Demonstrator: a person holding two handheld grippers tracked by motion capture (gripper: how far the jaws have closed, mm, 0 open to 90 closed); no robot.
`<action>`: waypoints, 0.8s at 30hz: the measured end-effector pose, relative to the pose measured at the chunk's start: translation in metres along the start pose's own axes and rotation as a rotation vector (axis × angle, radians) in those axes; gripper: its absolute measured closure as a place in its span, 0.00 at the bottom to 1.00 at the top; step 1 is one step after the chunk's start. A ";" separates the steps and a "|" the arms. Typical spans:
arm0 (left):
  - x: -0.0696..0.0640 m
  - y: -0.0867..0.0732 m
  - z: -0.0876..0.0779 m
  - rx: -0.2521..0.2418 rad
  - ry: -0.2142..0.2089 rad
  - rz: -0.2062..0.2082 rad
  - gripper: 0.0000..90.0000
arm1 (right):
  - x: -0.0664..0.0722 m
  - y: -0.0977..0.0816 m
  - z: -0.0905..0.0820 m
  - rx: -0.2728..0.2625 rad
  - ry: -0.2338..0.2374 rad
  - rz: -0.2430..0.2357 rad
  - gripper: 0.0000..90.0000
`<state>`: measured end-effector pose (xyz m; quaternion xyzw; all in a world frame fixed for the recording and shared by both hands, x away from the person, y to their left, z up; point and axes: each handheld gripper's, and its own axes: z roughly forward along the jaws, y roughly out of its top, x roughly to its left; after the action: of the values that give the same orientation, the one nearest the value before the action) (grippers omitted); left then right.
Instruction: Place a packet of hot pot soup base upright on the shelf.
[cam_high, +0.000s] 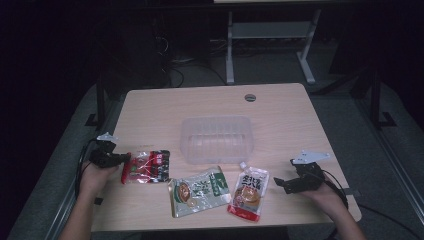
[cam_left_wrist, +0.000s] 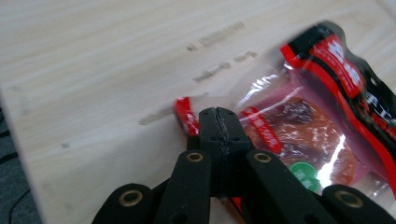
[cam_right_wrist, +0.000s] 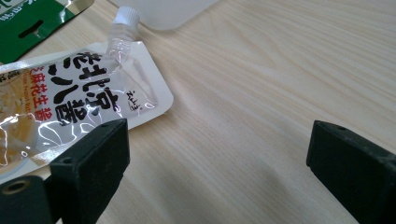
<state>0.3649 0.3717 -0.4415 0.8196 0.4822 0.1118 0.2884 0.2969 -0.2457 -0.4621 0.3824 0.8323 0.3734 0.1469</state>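
Note:
A red and black snack packet (cam_high: 147, 166) lies at the table's left front. My left gripper (cam_high: 122, 161) is at its left edge. In the left gripper view the jaws (cam_left_wrist: 218, 116) are pressed together with the packet's (cam_left_wrist: 303, 126) clear, red-trimmed edge pinched between them. A white spouted pouch (cam_high: 250, 191) lies at the front, right of middle. My right gripper (cam_high: 280, 182) hovers just to its right, pointing at it. In the right gripper view its jaws (cam_right_wrist: 215, 158) stand wide apart over bare wood, with the pouch (cam_right_wrist: 60, 102) beside the left jaw.
A clear plastic container (cam_high: 217, 140) stands empty mid-table, its corner in the right gripper view (cam_right_wrist: 163, 11). A green pouch (cam_high: 200, 190) lies between the two packets. The wooden table (cam_high: 280, 115) has a grommet hole (cam_high: 250, 97) near the back edge. Desk legs and cables lie beyond.

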 end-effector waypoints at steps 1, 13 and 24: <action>-0.001 0.000 0.000 0.000 -0.014 -0.002 1.00 | 0.000 0.000 0.000 -0.001 0.000 -0.002 0.06; -0.015 -0.011 -0.004 0.018 -0.051 -0.026 1.00 | 0.010 0.009 -0.006 -0.028 0.001 -0.017 0.07; -0.024 -0.015 -0.001 0.062 0.013 0.022 1.00 | 0.050 0.038 -0.007 -0.051 0.108 -0.120 0.07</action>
<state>0.3407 0.3570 -0.4469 0.8327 0.4782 0.1055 0.2584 0.2801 -0.1956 -0.4272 0.3073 0.8506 0.4053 0.1336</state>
